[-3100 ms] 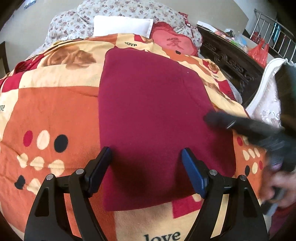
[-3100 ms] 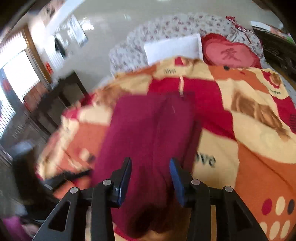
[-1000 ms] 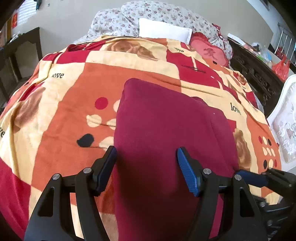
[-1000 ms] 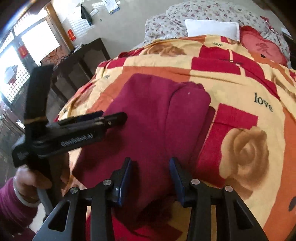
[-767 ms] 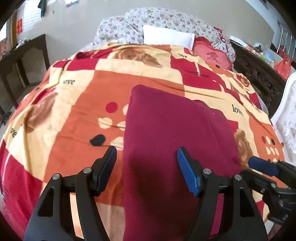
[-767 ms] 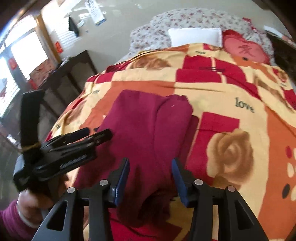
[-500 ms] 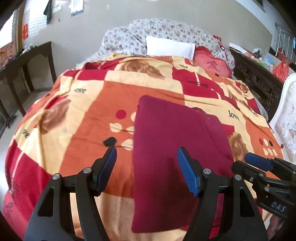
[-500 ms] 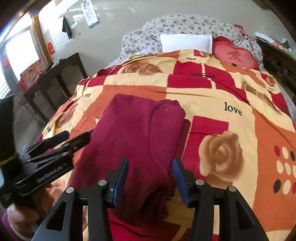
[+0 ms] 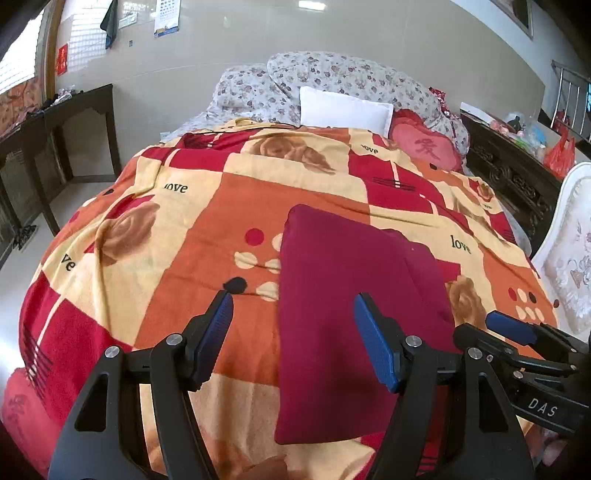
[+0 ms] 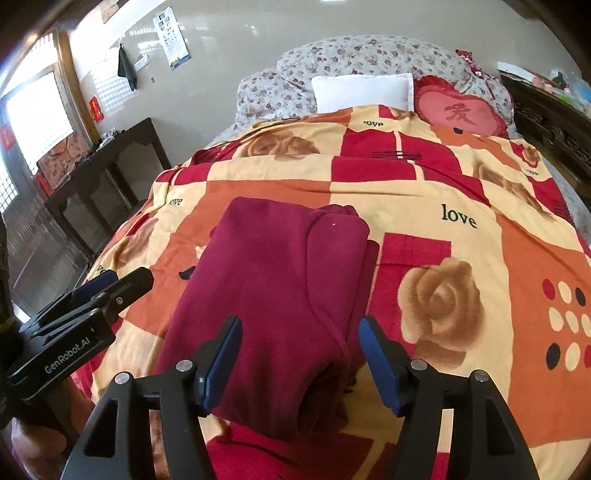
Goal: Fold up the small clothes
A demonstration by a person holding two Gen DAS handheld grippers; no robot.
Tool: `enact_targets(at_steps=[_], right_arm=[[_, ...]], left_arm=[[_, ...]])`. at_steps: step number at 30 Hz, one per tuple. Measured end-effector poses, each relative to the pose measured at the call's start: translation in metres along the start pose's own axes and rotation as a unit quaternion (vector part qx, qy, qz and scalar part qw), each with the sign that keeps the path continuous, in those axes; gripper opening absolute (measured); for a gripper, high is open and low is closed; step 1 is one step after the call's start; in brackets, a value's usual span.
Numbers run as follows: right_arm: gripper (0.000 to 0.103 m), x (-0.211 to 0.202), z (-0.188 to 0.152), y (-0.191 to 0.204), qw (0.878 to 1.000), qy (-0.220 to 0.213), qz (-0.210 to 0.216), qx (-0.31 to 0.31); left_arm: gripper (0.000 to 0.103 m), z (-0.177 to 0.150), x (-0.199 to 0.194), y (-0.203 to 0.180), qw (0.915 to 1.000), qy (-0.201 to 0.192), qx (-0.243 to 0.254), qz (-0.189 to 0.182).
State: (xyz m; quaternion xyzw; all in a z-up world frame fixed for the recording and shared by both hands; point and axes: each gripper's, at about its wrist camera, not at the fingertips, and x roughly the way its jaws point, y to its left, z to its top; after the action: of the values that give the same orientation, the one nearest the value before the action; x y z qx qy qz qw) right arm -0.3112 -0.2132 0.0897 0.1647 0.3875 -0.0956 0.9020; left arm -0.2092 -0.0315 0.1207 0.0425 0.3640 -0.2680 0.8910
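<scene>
I see a matt, fuzzy, fleece-like maroon garment (image 10: 273,280) on a soft, napped printed blanket (image 9: 184,236). My left gripper (image 9: 293,338) and right gripper (image 10: 299,360) look like matt black plastic, with ribbed blue pads (image 9: 375,347) and small shiny metal screws. The pillow (image 10: 364,90) is smooth white cloth. The side table (image 9: 55,122) is dark wood, possibly lacquered; the blur makes that hard to judge. The wall (image 9: 332,33) shines glossy.

My left gripper (image 9: 293,341) and right gripper (image 10: 300,360) are black plastic frames with silver screws and ribbed blue pads (image 9: 375,349).
</scene>
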Motion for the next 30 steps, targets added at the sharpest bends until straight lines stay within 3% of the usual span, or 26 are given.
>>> enact_targets(at_steps=[30], right_arm=[[0.065,0.018,0.001,-0.001,1.000,0.023,-0.003,0.003]], left_arm=[[0.068,-0.002,0.012,-0.003,0.9998,0.017,0.000,-0.005]])
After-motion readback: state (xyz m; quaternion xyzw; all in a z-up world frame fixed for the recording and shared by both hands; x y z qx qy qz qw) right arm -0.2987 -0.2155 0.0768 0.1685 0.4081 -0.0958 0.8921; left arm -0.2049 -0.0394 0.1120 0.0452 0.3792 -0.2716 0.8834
